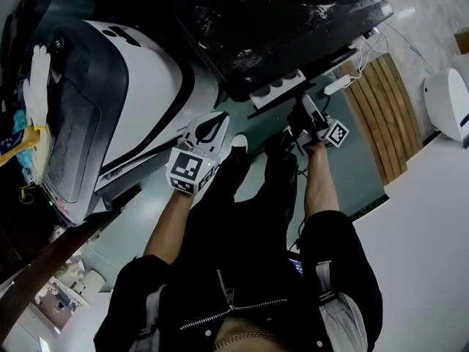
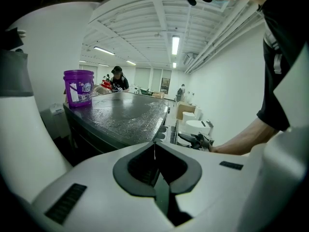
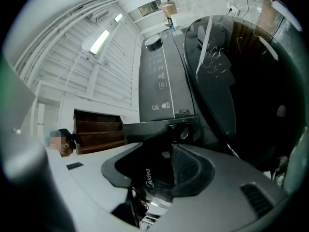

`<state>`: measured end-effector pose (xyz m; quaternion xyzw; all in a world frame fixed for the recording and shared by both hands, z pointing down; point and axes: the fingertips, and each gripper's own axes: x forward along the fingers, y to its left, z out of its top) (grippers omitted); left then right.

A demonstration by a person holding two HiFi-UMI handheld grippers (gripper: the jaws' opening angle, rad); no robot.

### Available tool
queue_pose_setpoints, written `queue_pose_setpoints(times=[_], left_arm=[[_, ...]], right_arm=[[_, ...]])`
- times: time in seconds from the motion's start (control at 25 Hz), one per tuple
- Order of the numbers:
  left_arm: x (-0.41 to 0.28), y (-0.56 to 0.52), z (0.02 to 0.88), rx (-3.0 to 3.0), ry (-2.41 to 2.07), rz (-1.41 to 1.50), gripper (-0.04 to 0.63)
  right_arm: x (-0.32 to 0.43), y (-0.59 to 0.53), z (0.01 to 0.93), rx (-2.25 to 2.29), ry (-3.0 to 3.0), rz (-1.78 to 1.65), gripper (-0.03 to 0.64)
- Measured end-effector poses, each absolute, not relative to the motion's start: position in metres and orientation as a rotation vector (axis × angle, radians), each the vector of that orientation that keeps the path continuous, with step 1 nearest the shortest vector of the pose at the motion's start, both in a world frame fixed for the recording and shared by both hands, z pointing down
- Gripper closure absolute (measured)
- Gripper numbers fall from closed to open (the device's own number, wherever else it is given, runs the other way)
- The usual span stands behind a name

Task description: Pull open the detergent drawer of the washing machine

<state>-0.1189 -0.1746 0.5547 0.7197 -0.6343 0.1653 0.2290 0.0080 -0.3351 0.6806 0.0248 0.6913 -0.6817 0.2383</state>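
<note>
The right gripper (image 3: 157,168) pinches the Midea-marked detergent drawer (image 3: 147,179) front, apparently to pull it from the washing machine (image 3: 161,81); the left gripper (image 2: 155,170), pressed together, hangs empty alongside.

block: washing machine (image 1: 293,20) ahead; white appliance (image 1: 146,94) left | pass: floor (image 1: 249,119) between

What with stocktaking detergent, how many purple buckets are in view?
1: the bucket stands on the dark top, far left in the left gripper view; others may be hidden.

The right tool (image 1: 306,114) is at the washing machine's (image 1: 278,28) drawer (image 1: 277,88); left tool (image 1: 212,123) hovers apart.
</note>
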Motion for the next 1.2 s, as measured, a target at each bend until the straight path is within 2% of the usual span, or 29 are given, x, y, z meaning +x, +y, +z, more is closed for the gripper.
queue_pose_setpoints(times=[1.2], left_arm=[[-0.099, -0.173, 0.552, 2.059, -1.670, 0.465, 0.574]], right_arm=[[0.093, -0.309, 0.684, 0.021, 1.771, -1.798, 0.505]])
